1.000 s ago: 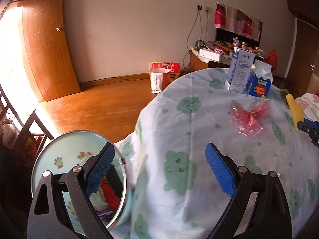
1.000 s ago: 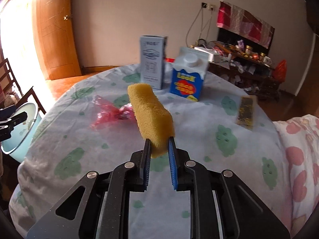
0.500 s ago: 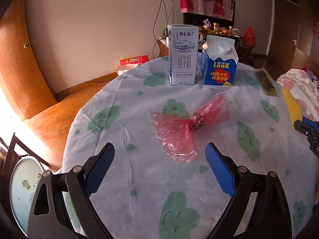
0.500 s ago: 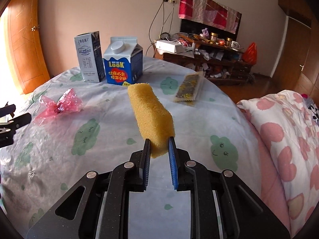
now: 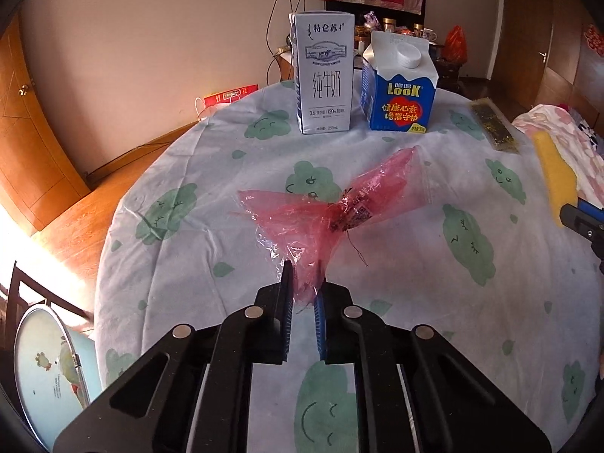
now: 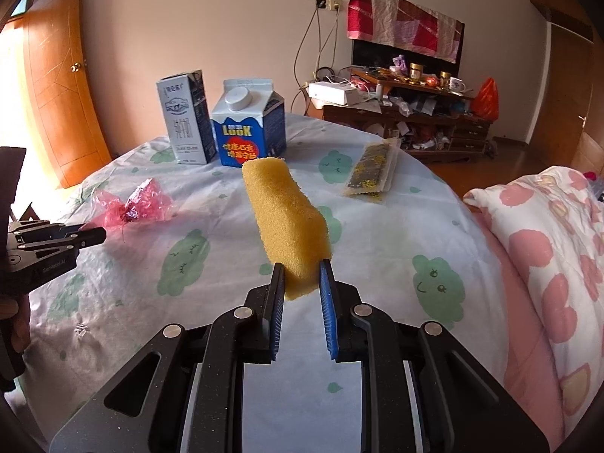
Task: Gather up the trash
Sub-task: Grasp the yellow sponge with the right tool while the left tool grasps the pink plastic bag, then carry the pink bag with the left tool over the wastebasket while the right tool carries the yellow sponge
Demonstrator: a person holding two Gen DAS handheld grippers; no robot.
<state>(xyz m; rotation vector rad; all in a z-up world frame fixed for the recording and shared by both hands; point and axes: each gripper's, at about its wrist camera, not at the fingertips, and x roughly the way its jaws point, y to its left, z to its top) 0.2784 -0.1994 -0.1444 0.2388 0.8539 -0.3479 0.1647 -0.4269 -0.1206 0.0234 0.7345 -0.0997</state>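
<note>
Half a second ago the left gripper (image 5: 304,290) stood wide open short of the pink plastic wrapper (image 5: 324,211); now its fingers have drawn in to a narrow gap and pinch the wrapper's near tail between the blue pads. Most of the wrapper lies crumpled on the cloud-print tablecloth (image 5: 181,226), spreading away from the fingertips toward the far side.

Over the same half second the right gripper (image 6: 302,277) has kept its narrow clamp on the near end of the yellow sponge (image 6: 287,219), which juts forward, raised above the cloth. In the left view the sponge shows at the right edge.

Far across the table stand a white milk carton (image 5: 324,75) and, just to its right, a blue LooK carton (image 5: 400,90), both upright and close together. A flat dark packet with gold specks (image 6: 373,170) lies near the far right edge of the table. A round bin with a frog-print lid (image 5: 45,370) sits below the table's near left edge. A pink-spotted quilt (image 6: 547,249) lies along the right side.
</note>
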